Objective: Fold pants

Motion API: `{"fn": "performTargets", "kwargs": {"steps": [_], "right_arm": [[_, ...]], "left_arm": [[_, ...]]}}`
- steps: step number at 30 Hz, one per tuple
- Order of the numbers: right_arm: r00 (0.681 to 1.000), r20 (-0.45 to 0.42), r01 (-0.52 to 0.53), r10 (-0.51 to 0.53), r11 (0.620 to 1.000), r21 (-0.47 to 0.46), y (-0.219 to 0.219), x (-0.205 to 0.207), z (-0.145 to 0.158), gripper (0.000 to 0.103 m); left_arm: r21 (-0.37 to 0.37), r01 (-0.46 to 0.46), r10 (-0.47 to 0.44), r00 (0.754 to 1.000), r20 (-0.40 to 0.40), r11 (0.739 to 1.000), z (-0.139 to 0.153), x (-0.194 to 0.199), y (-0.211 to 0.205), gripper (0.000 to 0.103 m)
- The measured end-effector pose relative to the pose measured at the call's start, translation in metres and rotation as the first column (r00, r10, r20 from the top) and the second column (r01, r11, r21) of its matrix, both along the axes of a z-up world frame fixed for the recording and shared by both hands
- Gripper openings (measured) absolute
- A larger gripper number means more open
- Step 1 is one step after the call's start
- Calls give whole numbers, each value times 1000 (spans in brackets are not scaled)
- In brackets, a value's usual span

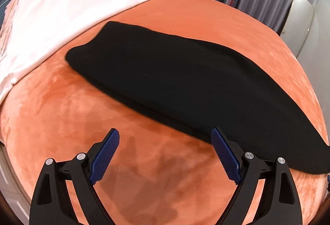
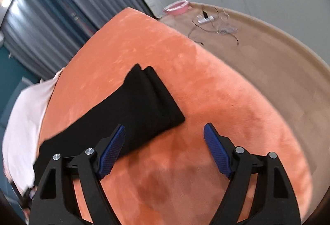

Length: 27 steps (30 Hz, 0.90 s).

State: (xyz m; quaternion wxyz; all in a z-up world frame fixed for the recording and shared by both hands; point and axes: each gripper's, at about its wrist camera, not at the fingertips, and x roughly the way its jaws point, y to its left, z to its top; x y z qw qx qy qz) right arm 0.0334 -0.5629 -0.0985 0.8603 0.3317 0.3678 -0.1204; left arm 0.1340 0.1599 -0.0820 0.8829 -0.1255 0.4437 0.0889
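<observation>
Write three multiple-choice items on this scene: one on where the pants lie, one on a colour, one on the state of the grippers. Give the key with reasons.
1. Where do the pants lie?
A. on the orange blanket
B. on the floor
C. in a gripper

2. What colour are the pants?
A. white
B. black
C. blue

3. How are the two grippers?
A. both shut on cloth
B. one shut
C. both open, empty

Key:
1 A, the orange blanket shows around them.
2 B, they are plain black in both views.
3 C, the left gripper and right gripper have fingers spread with nothing between.
</observation>
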Motion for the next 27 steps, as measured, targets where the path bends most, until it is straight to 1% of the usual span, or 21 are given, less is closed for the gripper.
{"fn": "performTargets", "kwargs": {"steps": [1,3,4,6,7,8,11,12,14,16,18,20,23,24,27], "right_arm": [[1000,5,16,-16,1000,8,1,4,-1,78],[999,28,35,-35,999,11,1,10,-1,72],[999,35,34,-35,999,21,1,13,-2,64],[998,44,45,-47,998,51,4,20,-3,62],[998,47,43,-45,998,50,4,22,-2,54],[999,40,35,-37,998,48,8,28,-3,43],[998,23,50,-51,997,55,14,36,-10,22],[997,32,65,-67,996,65,15,36,-10,20],[994,43,94,-98,993,69,18,33,-6,19],[992,56,114,-117,992,56,26,32,5,19],[992,96,77,-80,997,30,46,39,27,19],[991,134,14,-14,1000,2,72,50,51,19],[974,180,-127,134,991,-50,131,76,90,19],[962,187,-191,200,980,-63,158,88,102,19],[921,199,-323,334,942,-87,227,117,119,19]], "left_arm": [[-6,-4,4,1000,1,1000,-1,0,6,88],[-18,-7,7,1000,1,1000,-5,1,14,88],[-22,-7,7,1000,-2,1000,-9,1,17,88],[-29,-6,5,1000,-16,1000,-18,-1,19,88],[-37,-5,4,1000,-24,999,-22,0,19,88],[-38,-2,1,1000,-26,999,-27,0,18,88],[22,32,-32,999,-13,999,-28,-2,11,88],[35,46,-46,999,-14,998,-29,-1,10,88],[35,67,-67,998,-7,997,-29,1,10,88],[5,73,-73,997,7,997,-29,1,14,88],[-41,75,-74,997,26,996,-28,1,24,88],[-75,83,-80,996,45,994,-28,-1,29,88],[-112,113,-106,992,67,987,-28,-5,38,88],[-124,120,-111,991,75,985,-28,-8,40,88],[-166,142,-127,987,96,976,-26,-12,51,88]]}}
